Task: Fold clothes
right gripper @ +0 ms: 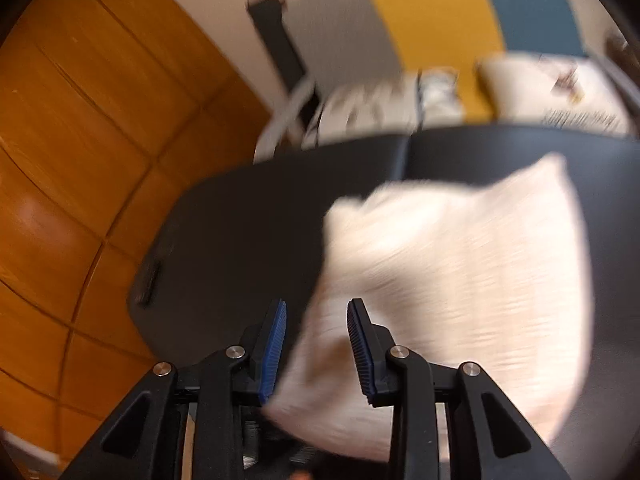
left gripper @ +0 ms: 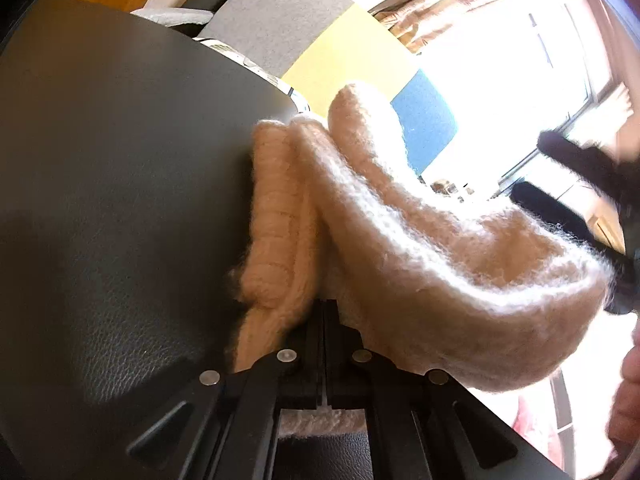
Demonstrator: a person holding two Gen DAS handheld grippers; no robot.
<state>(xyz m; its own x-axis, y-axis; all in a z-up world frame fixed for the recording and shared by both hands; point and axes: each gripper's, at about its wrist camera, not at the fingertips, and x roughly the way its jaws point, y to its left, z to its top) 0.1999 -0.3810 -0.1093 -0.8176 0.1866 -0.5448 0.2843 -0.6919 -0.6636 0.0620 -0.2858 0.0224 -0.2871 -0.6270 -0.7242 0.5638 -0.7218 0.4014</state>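
Note:
A fluffy peach-cream knit garment [left gripper: 400, 240] lies bunched on a black leather-like table top [left gripper: 120, 160]. My left gripper [left gripper: 325, 312] is shut on its near edge, and the cloth drapes over and around the closed fingers, hiding the tips. At the right of the left wrist view, the black fingers of my right gripper [left gripper: 576, 184] show blurred just past the raised fold. In the right wrist view the same garment [right gripper: 460, 260] is blurred on the black top [right gripper: 240, 220]. My right gripper [right gripper: 316, 340] stands open, blue pads apart, with the garment's lower left edge showing in the gap behind them.
A wooden floor [right gripper: 80, 160] lies left of the table's rounded edge. Behind the table stand grey, yellow [left gripper: 340, 52] and blue panels, and white items [right gripper: 540, 84]. A bright window [left gripper: 520, 60] fills the far right. A person's hand [left gripper: 630, 384] is at the right edge.

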